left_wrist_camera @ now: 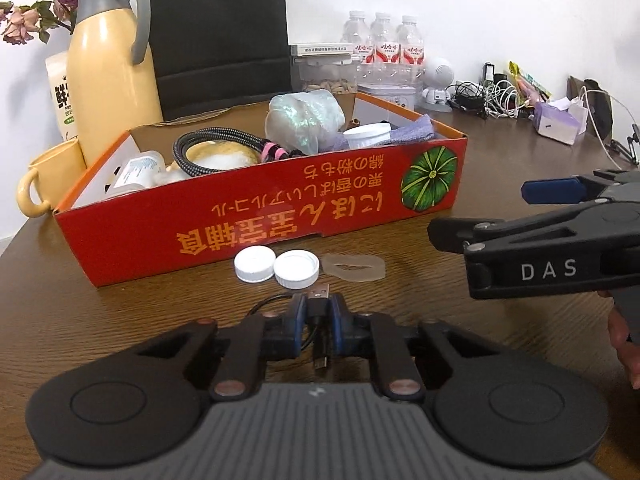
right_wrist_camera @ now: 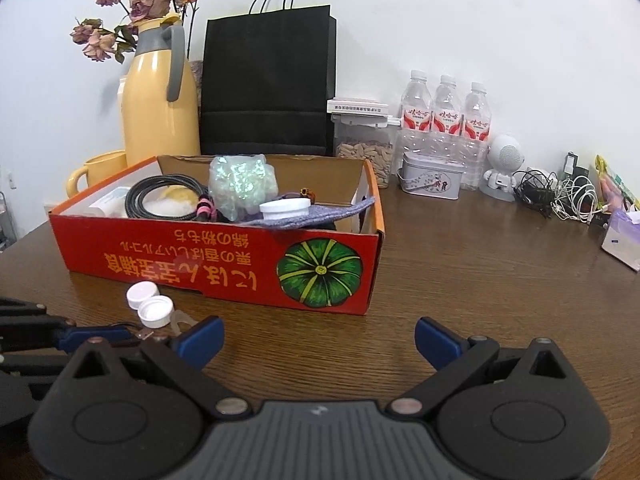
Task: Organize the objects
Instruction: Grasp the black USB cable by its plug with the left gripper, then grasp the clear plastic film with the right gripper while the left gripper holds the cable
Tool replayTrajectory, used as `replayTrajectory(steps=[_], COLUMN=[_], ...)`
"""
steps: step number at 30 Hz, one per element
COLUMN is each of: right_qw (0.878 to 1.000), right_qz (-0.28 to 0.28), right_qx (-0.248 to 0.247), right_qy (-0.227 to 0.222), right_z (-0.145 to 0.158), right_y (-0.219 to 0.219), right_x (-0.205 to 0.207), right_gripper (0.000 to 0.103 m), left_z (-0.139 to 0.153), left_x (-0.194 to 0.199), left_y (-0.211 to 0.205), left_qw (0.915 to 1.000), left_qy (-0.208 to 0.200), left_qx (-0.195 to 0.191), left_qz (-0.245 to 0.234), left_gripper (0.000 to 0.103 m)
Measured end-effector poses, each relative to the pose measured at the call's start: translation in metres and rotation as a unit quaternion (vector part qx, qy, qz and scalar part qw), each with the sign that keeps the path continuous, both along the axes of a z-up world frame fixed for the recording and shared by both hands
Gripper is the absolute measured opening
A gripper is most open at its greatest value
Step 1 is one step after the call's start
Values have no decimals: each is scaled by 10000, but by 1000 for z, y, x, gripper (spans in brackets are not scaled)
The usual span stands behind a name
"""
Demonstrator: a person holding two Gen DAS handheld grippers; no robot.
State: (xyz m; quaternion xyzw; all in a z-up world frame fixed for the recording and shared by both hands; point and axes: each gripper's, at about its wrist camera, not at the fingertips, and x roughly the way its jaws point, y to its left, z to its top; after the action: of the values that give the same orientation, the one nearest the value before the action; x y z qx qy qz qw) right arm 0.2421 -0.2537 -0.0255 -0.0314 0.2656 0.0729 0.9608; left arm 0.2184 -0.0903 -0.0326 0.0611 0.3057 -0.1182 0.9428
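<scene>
— Between your left hand-held gripper's [left_wrist_camera: 319,312] fingers, what do you grip?
— You're clenched on the black USB cable [left_wrist_camera: 319,307], plug pointing ahead toward two white caps [left_wrist_camera: 277,267] and the red box [left_wrist_camera: 256,204] beyond them on the table [left_wrist_camera: 460,184].
— And your right hand-held gripper [right_wrist_camera: 319,340]?
— Spread wide, grasping nothing, low over bare wood, off to the left one's right.

Plain white wall [right_wrist_camera: 440,20] behind; dark wood-grain table [right_wrist_camera: 480,280] below; even light.
</scene>
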Motion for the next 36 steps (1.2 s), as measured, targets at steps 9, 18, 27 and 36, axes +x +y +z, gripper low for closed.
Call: replayTrajectory(steps=[9, 18, 27, 36], right_qw=[9999, 9986, 9953, 9948], right_qz=[62, 464, 826, 847], right_qx=[-73, -172, -247, -192], right_qy=[116, 207, 431, 523], right_z=[-5, -12, -15, -18], right_y=[4, 17, 45, 59], right_x=[3, 2, 13, 28], right_gripper=[102, 102, 94, 70], left_z=[14, 29, 31, 30], left_x=[-4, 2, -2, -3], left_y=[20, 69, 87, 93], left_qw=[9986, 9905, 9887, 9890], left_qy=[-361, -621, -637, -606], left_qx=[-290, -590, -636, -726], left_qz=[268, 1072, 1195, 1137], left_gripper=[14, 14, 14, 14])
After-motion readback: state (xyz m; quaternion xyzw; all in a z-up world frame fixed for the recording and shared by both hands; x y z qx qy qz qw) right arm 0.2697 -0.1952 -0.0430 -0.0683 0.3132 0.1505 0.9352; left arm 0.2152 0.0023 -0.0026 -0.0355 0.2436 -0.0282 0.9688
